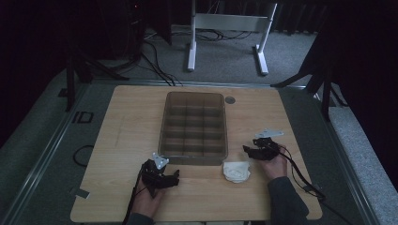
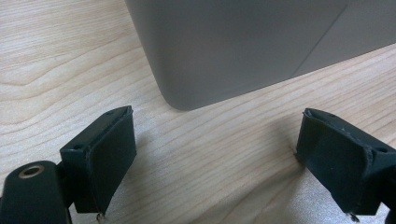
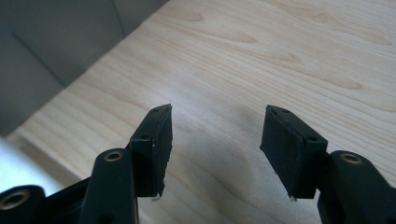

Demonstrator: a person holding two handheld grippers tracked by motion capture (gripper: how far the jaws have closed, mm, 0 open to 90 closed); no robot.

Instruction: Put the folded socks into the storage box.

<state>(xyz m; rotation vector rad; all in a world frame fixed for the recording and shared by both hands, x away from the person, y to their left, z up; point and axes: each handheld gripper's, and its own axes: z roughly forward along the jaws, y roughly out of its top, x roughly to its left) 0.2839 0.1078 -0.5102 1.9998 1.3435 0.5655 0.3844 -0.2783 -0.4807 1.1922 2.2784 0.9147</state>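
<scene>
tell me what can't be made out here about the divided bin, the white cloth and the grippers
- Divided bin: in the dim high view the compartment floors are too dark to tell if anything lies inside; in the left gripper view the top edge cuts off all but its grey wall.
- White cloth: too small and dim in the high view to tell what it is.
- Left gripper and right gripper: jaws stand open, but the bottom edge cuts off their bodies.
</scene>
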